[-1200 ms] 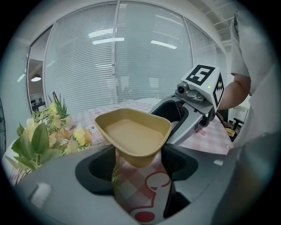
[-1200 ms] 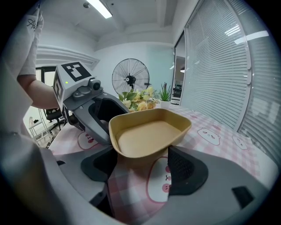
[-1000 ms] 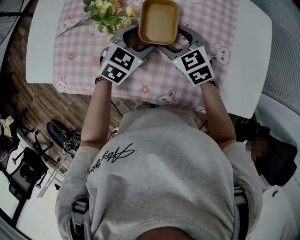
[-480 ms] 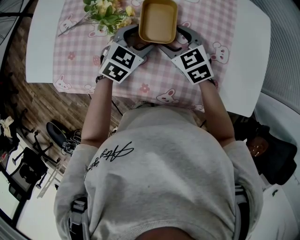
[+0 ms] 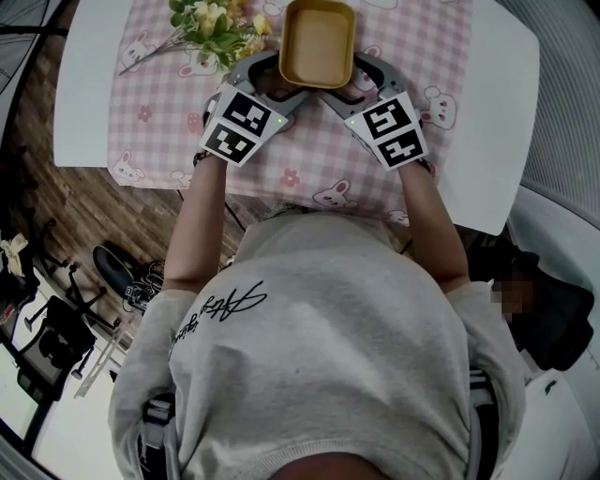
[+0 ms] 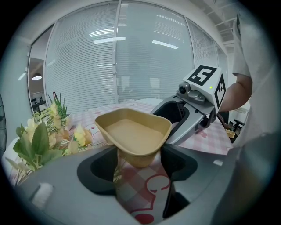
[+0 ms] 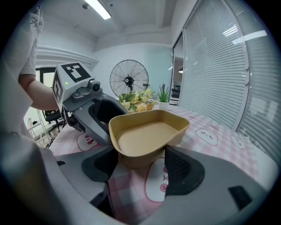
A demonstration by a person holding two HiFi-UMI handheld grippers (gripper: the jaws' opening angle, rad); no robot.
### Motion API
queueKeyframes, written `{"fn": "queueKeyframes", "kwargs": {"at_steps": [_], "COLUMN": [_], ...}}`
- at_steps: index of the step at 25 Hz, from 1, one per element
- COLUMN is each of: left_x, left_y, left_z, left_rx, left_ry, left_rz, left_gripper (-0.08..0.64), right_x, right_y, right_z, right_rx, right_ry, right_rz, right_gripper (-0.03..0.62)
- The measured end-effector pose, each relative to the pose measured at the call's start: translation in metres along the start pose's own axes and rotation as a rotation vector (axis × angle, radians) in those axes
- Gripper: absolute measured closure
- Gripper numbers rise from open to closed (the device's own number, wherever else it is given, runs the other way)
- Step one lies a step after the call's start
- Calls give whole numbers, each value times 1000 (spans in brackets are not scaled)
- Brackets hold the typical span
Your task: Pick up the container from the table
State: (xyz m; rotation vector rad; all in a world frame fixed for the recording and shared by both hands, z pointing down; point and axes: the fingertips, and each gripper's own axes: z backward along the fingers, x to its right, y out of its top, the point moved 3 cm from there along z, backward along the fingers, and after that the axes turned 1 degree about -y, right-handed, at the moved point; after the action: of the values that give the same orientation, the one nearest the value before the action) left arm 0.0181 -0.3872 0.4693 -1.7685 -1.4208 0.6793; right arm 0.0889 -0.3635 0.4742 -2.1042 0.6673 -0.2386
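Left gripper [image 6: 138, 165]: jaws part-closed, pads pressed on the near left corner of the container [image 5: 318, 42].
Right gripper [image 7: 140, 160]: the same, on the near right corner.
Container: tan, empty, over the checked cloth [image 5: 309, 150]. It lay dead ahead, its long side running away from the person, and both hands were equally near. I could not tell whether its base touched the cloth.

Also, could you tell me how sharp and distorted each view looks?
Head view: sharp, evenly lit, edges of the table bowed. Left gripper view: heavy fisheye, dark corners, the container crisp. Right gripper view: same fisheye, a bright ceiling light overhead.
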Motion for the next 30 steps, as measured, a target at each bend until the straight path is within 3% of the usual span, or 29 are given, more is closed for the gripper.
{"fn": "queueKeyframes", "kwargs": {"at_steps": [30], "left_x": [5], "left_y": [19], "left_z": [20], "left_rx": [34], "left_ry": [31], "left_rz": [-18], "left_gripper": [258], "right_x": [-4], "right_y": [19], "right_z": [20], "right_rx": [37], "right_ry": [-27], "right_rz": [22], "right_gripper": [264]}}
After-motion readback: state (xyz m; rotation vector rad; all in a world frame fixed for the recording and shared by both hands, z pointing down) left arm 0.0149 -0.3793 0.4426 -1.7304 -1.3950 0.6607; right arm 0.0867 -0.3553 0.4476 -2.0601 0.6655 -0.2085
